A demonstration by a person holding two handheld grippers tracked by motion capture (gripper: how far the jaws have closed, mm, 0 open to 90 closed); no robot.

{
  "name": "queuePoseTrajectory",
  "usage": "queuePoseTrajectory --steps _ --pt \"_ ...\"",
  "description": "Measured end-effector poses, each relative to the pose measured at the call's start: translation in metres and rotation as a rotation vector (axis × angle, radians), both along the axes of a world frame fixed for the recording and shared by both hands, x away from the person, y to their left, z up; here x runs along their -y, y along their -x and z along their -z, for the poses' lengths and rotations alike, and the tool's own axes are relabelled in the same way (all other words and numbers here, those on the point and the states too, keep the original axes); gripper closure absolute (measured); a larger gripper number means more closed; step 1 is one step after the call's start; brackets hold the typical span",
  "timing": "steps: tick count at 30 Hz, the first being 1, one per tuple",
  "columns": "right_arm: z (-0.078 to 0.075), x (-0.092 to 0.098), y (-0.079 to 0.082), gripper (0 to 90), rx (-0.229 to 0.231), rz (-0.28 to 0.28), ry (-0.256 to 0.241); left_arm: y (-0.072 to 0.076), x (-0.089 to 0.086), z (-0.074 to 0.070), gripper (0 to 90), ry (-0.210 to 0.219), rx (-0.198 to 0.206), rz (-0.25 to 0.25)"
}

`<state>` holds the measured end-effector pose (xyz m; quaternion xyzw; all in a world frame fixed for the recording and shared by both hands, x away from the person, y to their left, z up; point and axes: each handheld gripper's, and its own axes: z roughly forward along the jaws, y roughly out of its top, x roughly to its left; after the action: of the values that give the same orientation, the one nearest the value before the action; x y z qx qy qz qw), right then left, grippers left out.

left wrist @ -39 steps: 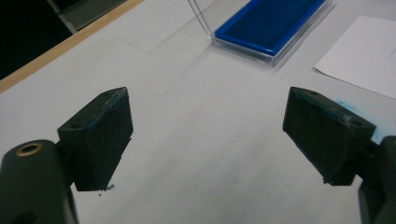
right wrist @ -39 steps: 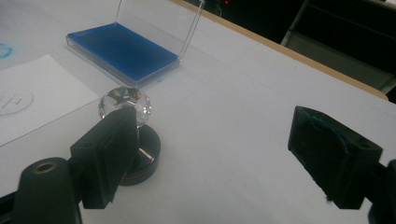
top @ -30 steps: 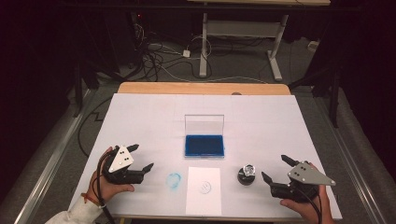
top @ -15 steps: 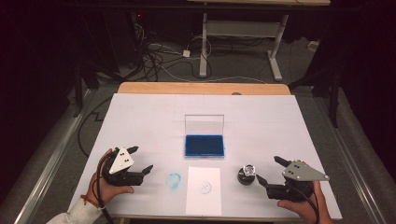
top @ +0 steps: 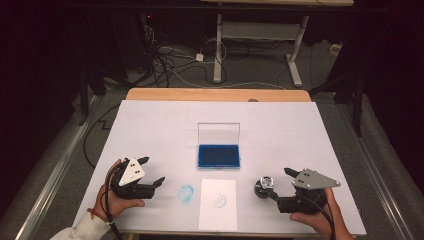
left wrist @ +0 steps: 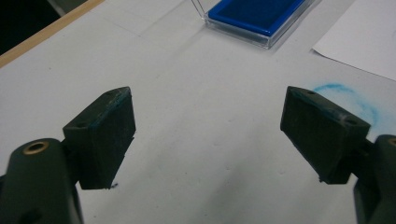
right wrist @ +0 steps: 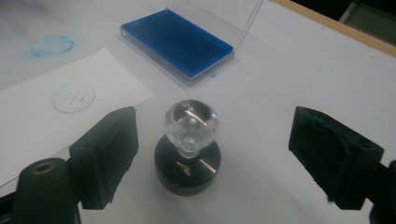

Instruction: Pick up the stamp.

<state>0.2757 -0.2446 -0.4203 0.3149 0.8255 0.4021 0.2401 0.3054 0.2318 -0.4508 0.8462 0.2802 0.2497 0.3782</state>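
Straddling stamp [right wrist: 188, 147], right claw [right wrist: 212, 156] wide open, seemingly untouching.

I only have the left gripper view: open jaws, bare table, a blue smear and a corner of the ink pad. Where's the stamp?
Observer: The stamp stands upright on the table, just right of the paper. It is lined up between the open jaws of the right hand-held gripper and is not yet gripped.
Operator: Is the paper already stamped?
Observer: Yes, there is a faint round blue mark near its middle.
Operator: What is there to grip on the stamp?
Observer: A clear faceted knob on a dark round base.
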Motion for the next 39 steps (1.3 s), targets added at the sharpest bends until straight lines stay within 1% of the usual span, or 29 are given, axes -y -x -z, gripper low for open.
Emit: queuePoseTrajectory --steps 4,7,9,13,15,17,18,19,20,25,26,27,28,30,31,32,33,34,37,39 --pt "0.000 -0.006 -0.003 16.3 -0.007 -0.010 0.023 0.000 0.001 0.001 17.6 -0.001 0.000 0.001" --pt "0.000 -0.007 -0.006 16.3 -0.013 -0.009 0.031 0.000 0.001 0.001 17.5 0.000 -0.002 0.005" --pt "-0.001 -0.008 -0.008 16.3 -0.005 -0.005 0.043 0.000 0.001 0.001 17.5 0.005 -0.002 0.009" --pt "-0.001 -0.008 -0.011 16.3 -0.011 0.003 0.047 0.000 0.001 0.001 17.4 0.007 -0.003 0.009" --pt "-0.001 -0.009 -0.012 16.3 -0.012 -0.003 0.046 0.000 0.001 0.001 17.3 0.006 -0.004 0.008" --pt "0.002 -0.012 -0.015 16.3 -0.022 -0.009 0.060 0.000 0.002 0.001 17.3 0.003 -0.006 0.011" --pt "0.003 -0.013 -0.016 16.3 -0.029 -0.012 0.063 0.000 0.002 0.002 17.3 0.008 -0.018 0.010" --pt "0.004 -0.014 -0.017 16.3 -0.031 -0.012 0.069 0.000 0.002 0.002 17.3 0.008 -0.018 0.010" --pt "0.005 -0.015 -0.018 16.3 -0.031 -0.010 0.078 0.000 0.002 0.001 17.3 0.004 -0.007 0.015" --pt "0.011 -0.017 -0.025 16.5 -0.046 -0.019 0.091 0.000 0.001 0.001 16.2 0.008 -0.007 0.016" --pt "0.013 -0.017 -0.026 16.8 -0.052 -0.019 0.092 0.000 0.002 0.002 16.2 0.010 -0.020 0.014" --pt "0.014 -0.017 -0.027 17.4 -0.059 -0.019 0.092 0.001 0.002 0.002 16.3 0.009 -0.019 0.014" --pt "0.016 -0.018 -0.028 18.4 -0.058 -0.017 0.099 0.000 0.002 0.001 16.2 0.004 -0.008 0.017" --pt "0.018 -0.018 -0.030 22.0 -0.066 -0.024 0.103 0.000 0.001 0.001 16.3 0.005 -0.007 0.016" --pt "0.019 -0.019 -0.030 23.1 -0.062 -0.021 0.104 0.001 0.002 0.002 16.3 0.009 -0.019 0.013" --pt "0.020 -0.019 -0.030 24.5 -0.061 -0.023 0.105 0.000 0.001 0.001 16.3 0.003 -0.009 0.014" --pt "0.020 -0.019 -0.031 27.2 -0.066 -0.029 0.102 0.000 0.001 0.001 16.3 0.003 -0.009 0.014" --pt "0.020 -0.019 -0.031 27.2 -0.066 -0.029 0.102 0.000 0.001 0.001 16.3 0.001 -0.007 0.012" --pt "0.023 -0.020 -0.031 36.0 -0.070 -0.036 0.102 0.000 0.001 0.001 16.2 0.000 -0.005 0.010" --pt "0.023 -0.021 -0.030 37.5 -0.076 -0.045 0.102 0.000 0.001 0.001 16.3 0.000 -0.005 0.011"
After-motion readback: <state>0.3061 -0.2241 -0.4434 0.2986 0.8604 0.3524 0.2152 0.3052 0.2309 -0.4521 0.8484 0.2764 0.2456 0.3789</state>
